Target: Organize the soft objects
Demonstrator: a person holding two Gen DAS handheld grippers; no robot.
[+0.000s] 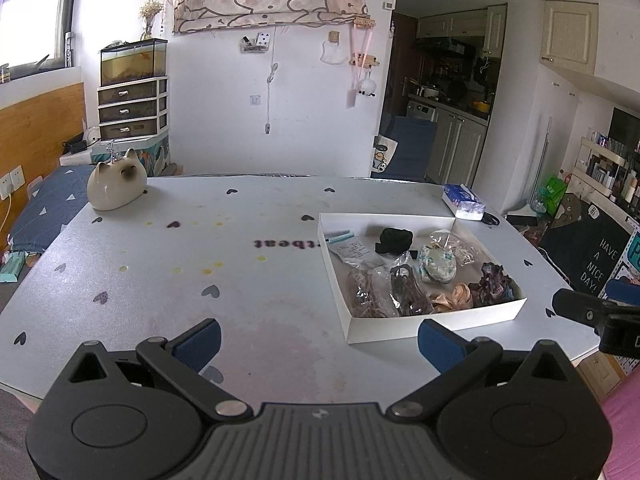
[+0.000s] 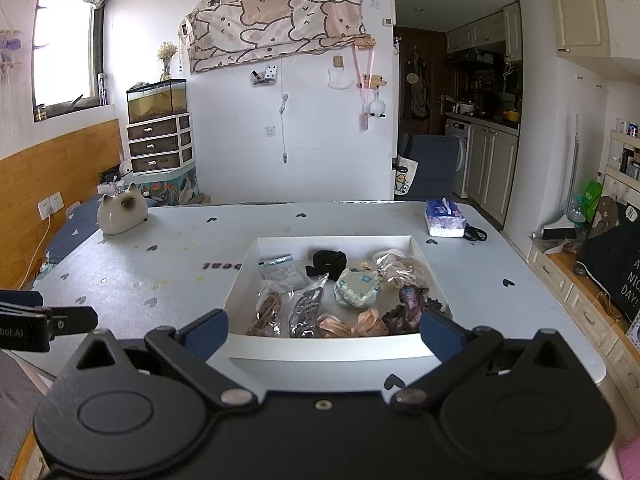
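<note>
Both grippers hover at the near edge of the table (image 1: 248,280), neither holding anything. Left gripper (image 1: 318,340): fingers wide apart, only bare tabletop between the blue pads (image 1: 199,342). Right gripper (image 2: 322,334): fingers wide apart too, framing the near wall of the white tray (image 2: 328,346).

The soft objects all lie inside that tray, which sits toward the table's right side, well short of the far edge:
- peach scrunchie (image 2: 348,322) against the near wall, roughly centred
- dark purple scrunchie (image 2: 408,308) in the near-right corner, just beside the peach one
- floral fabric piece (image 2: 356,288) mid-tray
- black scrunchie (image 2: 328,262) toward the far wall
- clear bagged items (image 2: 304,312) along the near-left part, plus another bag (image 2: 396,270) at far right
- paper slip (image 2: 280,270) at far left

Key relation: the tray is dead ahead of the right gripper, its near wall spanning the finger gap. From the left gripper it lies off to the right and further forward. So the right gripper is the nearer one for anything in the tray; the peach scrunchie is the closest piece, straight ahead and slightly down past the wall. Its long axis runs parallel to the near wall, i.e. across the finger gap.

Can't tell whether the tray is the sorted end state or the pile to sort from; the layout fits both.

A cat-shaped ceramic piece (image 1: 116,188) sits in the far-left corner and a tissue pack (image 2: 444,218) in the far-right, both clear of the tray.
</note>
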